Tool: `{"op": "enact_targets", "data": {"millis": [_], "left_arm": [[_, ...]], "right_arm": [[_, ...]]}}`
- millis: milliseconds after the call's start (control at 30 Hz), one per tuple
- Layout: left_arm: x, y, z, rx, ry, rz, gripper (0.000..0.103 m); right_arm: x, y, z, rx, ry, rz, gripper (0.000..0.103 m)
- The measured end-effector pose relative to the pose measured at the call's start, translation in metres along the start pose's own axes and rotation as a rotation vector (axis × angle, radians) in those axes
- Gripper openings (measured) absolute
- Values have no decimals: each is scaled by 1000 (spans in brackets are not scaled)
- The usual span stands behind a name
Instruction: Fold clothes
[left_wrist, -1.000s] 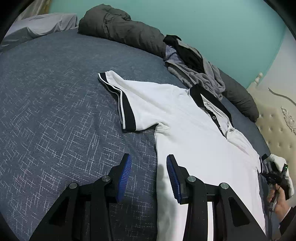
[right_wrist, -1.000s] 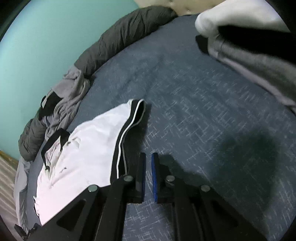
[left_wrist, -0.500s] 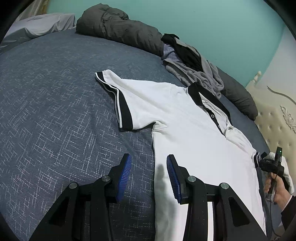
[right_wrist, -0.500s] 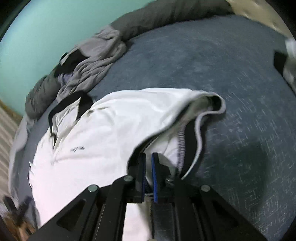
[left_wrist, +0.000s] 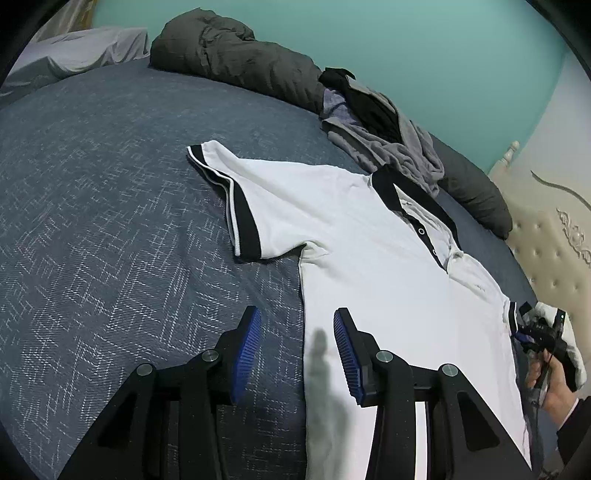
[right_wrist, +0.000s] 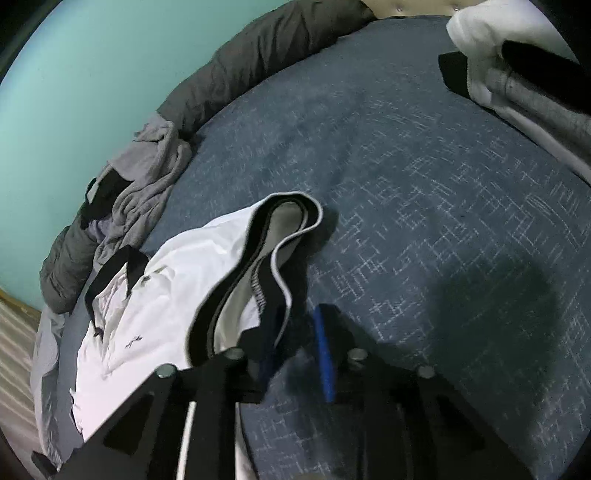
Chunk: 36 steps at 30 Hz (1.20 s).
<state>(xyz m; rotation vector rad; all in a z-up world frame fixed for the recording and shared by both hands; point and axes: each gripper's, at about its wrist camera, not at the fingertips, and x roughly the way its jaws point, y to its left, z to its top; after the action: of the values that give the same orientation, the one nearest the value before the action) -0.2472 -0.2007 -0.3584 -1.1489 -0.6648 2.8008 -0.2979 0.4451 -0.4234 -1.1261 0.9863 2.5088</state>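
The polo shirt is smooth white cloth with matt black trim. The bedspread is woven blue cloth, rough-looking. Both grippers' pads are ribbed blue — rubbery — on matt black plastic arms.

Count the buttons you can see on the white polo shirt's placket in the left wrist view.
2. One button sits higher on the dark placket of the white polo shirt, near the collar; the other button lies just below it. Another may be hidden under the collar.
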Motion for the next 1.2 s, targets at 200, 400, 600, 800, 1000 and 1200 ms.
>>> {"op": "enact_targets", "data": {"millis": [200, 400, 600, 800, 1000, 1200], "left_arm": [[2, 0, -1, 1, 6, 0, 45], [1, 0, 0, 1, 3, 1, 45], [0, 1, 1, -5, -2, -1, 45], [1, 2, 1, -7, -2, 0, 45], [1, 2, 1, -8, -1, -1, 45], [2, 2, 0, -6, 3, 0, 45]], "right_arm": [[12, 11, -3, -13, 11, -1, 31], [-9, 9, -7, -39, -20, -19, 1], [-24, -25, -7, 37, -9, -79, 1], [-17, -46, -10, 155, 32, 33, 3], [-12, -34, 10, 127, 26, 18, 58], [-7, -23, 30, 99, 20, 2, 60]]}}
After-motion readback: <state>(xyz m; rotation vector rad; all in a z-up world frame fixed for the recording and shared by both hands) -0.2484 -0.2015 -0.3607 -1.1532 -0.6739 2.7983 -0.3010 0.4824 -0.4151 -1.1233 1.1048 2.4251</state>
